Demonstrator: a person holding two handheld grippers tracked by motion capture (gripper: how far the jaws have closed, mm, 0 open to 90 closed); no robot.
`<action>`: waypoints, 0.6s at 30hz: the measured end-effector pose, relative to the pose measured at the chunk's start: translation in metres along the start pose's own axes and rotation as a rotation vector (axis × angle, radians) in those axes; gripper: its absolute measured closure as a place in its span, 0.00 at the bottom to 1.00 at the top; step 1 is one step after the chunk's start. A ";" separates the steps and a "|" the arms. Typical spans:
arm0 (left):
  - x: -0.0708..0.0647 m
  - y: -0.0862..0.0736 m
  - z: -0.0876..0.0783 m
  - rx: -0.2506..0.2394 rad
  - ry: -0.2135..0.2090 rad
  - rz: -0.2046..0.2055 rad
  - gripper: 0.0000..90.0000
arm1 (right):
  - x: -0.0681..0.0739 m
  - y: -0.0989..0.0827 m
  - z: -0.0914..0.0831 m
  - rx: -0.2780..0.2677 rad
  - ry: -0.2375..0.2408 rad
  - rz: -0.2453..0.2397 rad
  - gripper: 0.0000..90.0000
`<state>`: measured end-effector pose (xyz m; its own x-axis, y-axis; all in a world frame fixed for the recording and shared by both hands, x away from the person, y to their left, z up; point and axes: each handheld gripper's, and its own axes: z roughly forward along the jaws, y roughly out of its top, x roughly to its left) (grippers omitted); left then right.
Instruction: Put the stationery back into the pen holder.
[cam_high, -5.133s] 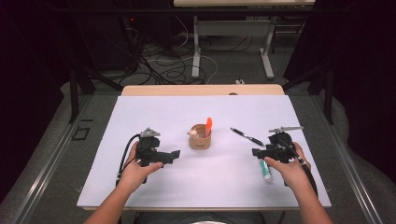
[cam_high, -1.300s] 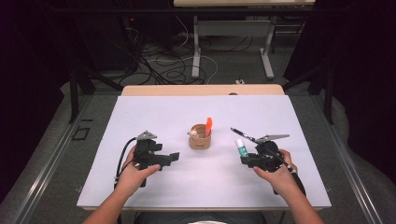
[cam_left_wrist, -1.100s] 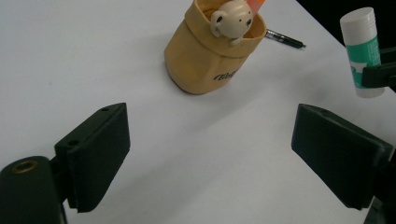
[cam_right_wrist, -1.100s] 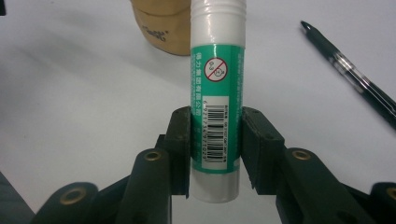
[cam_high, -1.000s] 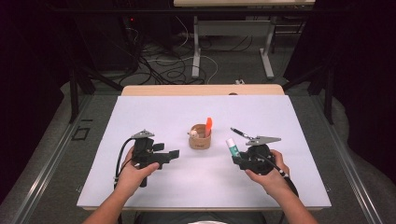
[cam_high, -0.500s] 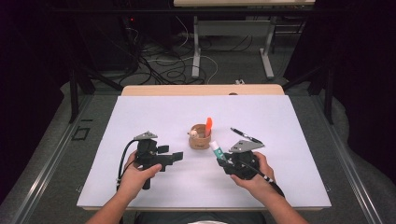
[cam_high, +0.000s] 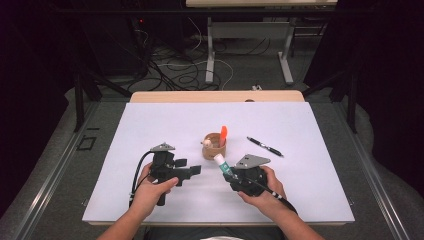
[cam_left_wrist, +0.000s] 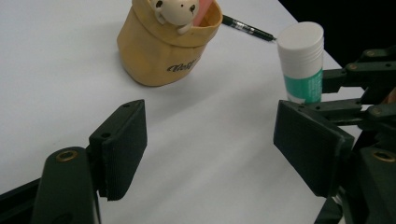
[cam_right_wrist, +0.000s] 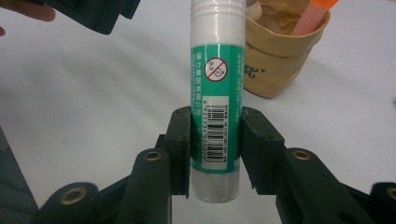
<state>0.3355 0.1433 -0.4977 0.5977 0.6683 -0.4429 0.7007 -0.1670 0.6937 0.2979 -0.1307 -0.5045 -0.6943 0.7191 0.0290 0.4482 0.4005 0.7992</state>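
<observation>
A: Right gripper view: my right gripper clamps the glue stick at its lower half, just beside the paper cup.

B: And the left gripper?

A: Wide open, empty. I judge: keep the stick upright, approach the cup's mouth slowly.

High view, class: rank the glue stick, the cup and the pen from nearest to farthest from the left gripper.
1. Glue stick, to the right of the left gripper, held in the right gripper.
2. Cup, table centre.
3. Pen, far right of the cup.
</observation>
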 end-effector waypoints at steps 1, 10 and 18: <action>0.000 0.001 0.000 -0.003 -0.007 0.002 0.29 | 0.000 0.000 0.000 0.000 0.001 -0.006 0.73; -0.006 0.008 0.002 -0.006 -0.046 -0.082 0.36 | 0.004 0.000 0.003 -0.016 0.004 -0.001 0.73; -0.014 0.017 0.005 0.023 -0.100 -0.130 0.36 | 0.004 0.000 0.004 -0.026 0.008 -0.002 0.73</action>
<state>0.3408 0.1276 -0.4823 0.5366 0.6103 -0.5828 0.7826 -0.1016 0.6142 0.2971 -0.1256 -0.5067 -0.6993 0.7141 0.0322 0.4322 0.3865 0.8147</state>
